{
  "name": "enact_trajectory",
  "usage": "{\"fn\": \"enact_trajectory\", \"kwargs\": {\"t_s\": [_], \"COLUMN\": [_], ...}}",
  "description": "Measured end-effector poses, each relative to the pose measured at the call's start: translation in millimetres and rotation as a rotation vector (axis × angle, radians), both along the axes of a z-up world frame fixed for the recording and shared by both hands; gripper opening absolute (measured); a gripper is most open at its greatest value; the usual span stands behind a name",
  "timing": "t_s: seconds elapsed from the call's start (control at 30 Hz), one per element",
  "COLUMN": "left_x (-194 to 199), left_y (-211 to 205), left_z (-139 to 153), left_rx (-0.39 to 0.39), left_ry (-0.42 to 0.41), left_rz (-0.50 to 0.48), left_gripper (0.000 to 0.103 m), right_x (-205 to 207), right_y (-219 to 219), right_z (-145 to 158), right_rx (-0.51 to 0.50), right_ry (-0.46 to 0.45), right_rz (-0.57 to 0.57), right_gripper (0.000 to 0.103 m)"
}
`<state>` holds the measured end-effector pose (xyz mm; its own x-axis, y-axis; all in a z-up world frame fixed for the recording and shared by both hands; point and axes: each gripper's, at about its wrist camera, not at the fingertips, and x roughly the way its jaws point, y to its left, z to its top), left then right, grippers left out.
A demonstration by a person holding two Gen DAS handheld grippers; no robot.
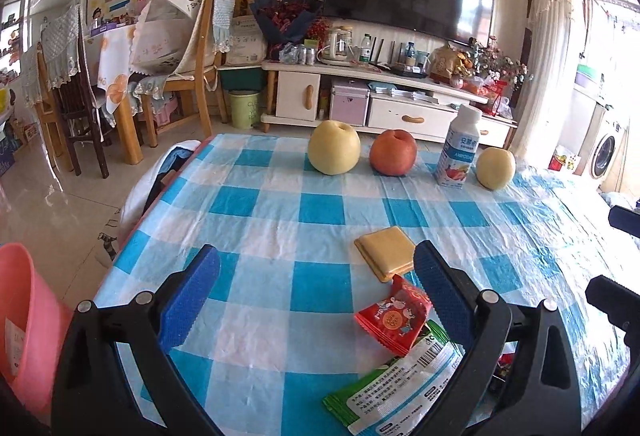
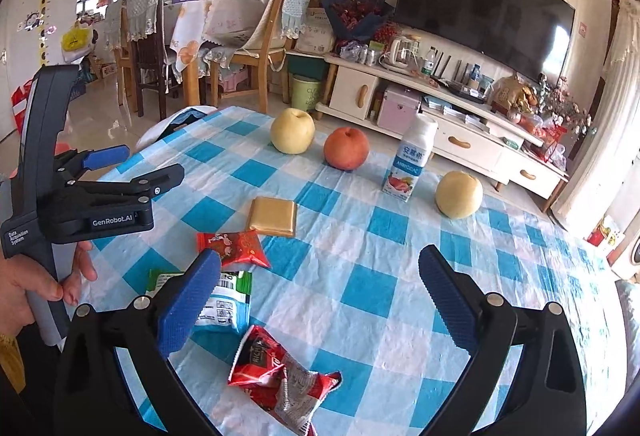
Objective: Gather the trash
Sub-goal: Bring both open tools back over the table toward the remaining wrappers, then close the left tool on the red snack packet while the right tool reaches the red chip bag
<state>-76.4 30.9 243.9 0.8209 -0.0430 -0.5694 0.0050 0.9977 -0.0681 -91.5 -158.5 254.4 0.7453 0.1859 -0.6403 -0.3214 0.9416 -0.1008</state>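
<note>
Nearby, pears [image 2: 292,131], apple [image 2: 346,148], milk bottle [image 2: 412,159], wrappers [image 2: 232,243]

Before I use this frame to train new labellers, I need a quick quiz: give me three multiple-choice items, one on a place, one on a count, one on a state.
1. Where is the milk bottle?
A. Between the red apple and the smaller yellow pear
B. Inside the pink bin
C. On the tan biscuit

2. How many round fruits are on the checked tablecloth?
A. One
B. Three
C. Five

3. What state is the right claw in?
A. Shut on the green wrapper
B. Shut on nothing
C. Open and empty

Answers:
1 A: it stands upright in the far row between those two.
2 B: a big yellow pear, the red apple, the smaller pear.
3 C: its blue pads stand wide apart with only cloth between.
</note>
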Motion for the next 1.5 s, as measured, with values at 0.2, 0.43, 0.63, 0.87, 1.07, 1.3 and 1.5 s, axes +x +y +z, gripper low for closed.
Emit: {"fn": "enact_trajectory", "kwargs": {"t_s": [0.2, 0.43, 0.63, 0.87, 1.07, 1.3, 1.5], "left_x": [8.3, 23.1, 28.7, 37.9, 47.7, 55.4, 53.1], "left_y": [-25.3, -50.8, -59.1, -59.2, -64.3, -59.5, -62.8], "left_z": [-5.9, -19.5, -35.9, -50.5, -63.1, -71.4, -72.1], "left_rx": [0.001, 0.018, 0.026, -0.009, 0.034, 0.005, 0.017], "left_ry": [0.043, 0.127, 0.218, 0.287, 0.336, 0.368, 0.364], "left_rz": [-0.042, -0.084, -0.115, -0.113, -0.098, -0.071, -0.084], "left_gripper": [0.098, 0.098, 0.098, 0.098, 0.098, 0.09, 0.074], "right_x": [9.4, 11.1, 2.6, -7.3, -3.8, -0.1, -1.3], "right_y": [-34.1, -55.2, -34.9, -18.0, -23.9, -19.1, -13.5], "right_z": [-0.6, -18.5, -52.6, -82.0, -91.4, -94.7, -99.0], "right_rx": [0.115, 0.18, 0.167, 0.109, 0.154, 0.175, 0.177], "right_ry": [0.117, 0.293, 0.431, 0.492, 0.525, 0.527, 0.538], "right_rz": [-0.033, -0.021, 0.056, 0.101, 0.095, 0.103, 0.134], "right_gripper": [0.098, 0.098, 0.098, 0.098, 0.098, 0.098, 0.098]}}
